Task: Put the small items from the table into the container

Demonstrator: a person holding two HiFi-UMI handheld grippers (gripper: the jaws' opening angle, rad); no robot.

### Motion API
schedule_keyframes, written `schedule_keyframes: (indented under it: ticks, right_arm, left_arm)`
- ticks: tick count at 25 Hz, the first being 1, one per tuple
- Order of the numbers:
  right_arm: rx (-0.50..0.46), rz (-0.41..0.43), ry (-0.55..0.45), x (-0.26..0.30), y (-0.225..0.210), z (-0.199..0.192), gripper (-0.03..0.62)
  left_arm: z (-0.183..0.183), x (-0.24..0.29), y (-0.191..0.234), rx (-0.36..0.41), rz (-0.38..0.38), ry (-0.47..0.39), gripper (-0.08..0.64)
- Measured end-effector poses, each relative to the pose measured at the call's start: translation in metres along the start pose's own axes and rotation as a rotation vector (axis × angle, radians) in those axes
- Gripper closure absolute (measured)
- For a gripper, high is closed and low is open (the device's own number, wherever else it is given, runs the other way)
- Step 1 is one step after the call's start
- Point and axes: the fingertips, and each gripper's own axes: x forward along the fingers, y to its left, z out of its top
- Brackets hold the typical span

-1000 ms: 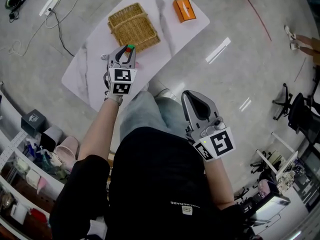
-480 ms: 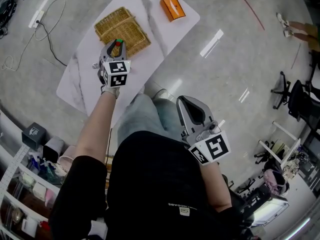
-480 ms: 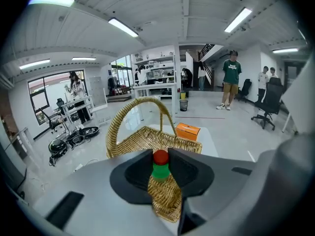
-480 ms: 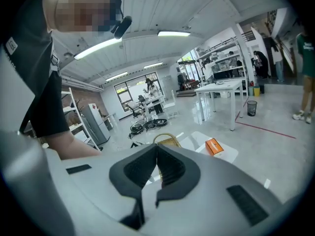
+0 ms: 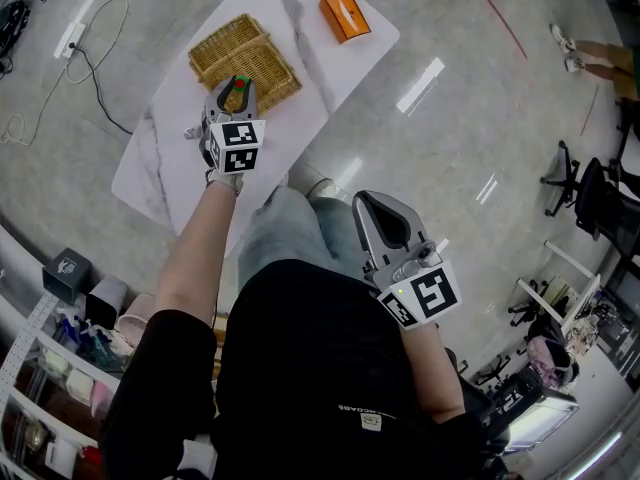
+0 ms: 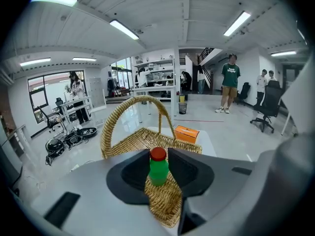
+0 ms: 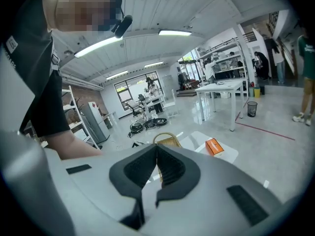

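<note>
My left gripper (image 5: 236,89) (image 6: 158,167) is shut on a small green bottle with a red cap (image 6: 158,166) (image 5: 238,83), held upright between the pads. It hangs over the near edge of the wicker basket (image 5: 243,60) (image 6: 152,141), whose arched handle rises ahead in the left gripper view. The basket stands on the white marble table (image 5: 160,158). My right gripper (image 5: 385,220) (image 7: 157,167) is held back beside my leg, its jaws shut with nothing between them.
An orange box (image 5: 345,15) (image 6: 186,133) lies on the table beyond the basket. A small metal object (image 5: 192,131) lies on the table by my left hand. Cables and a power strip (image 5: 75,33) lie on the floor to the left. Shelves (image 5: 50,368) stand at lower left.
My left gripper has carried the green bottle from the table's near side up to the basket's edge. The right gripper has stayed beside my leg.
</note>
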Motion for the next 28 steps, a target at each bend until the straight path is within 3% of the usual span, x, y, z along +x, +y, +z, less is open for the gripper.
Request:
schedule_keyframes:
  ticks: [4, 11, 28]
  right_arm:
    - [-0.004, 0.000, 0.003, -0.002, 0.001, 0.000, 0.583]
    - [-0.006, 0.003, 0.005, -0.001, 0.004, -0.001, 0.583]
    - [-0.017, 0.047, -0.026, -0.004, 0.013, 0.012, 0.583]
  left_arm:
    - [-0.005, -0.004, -0.001, -0.020, -0.005, 0.004, 0.459]
    - [-0.009, -0.009, -0.004, -0.015, -0.011, 0.005, 0.393]
    - [0.017, -0.046, 0.007, -0.006, 0.026, -0.054, 0.385]
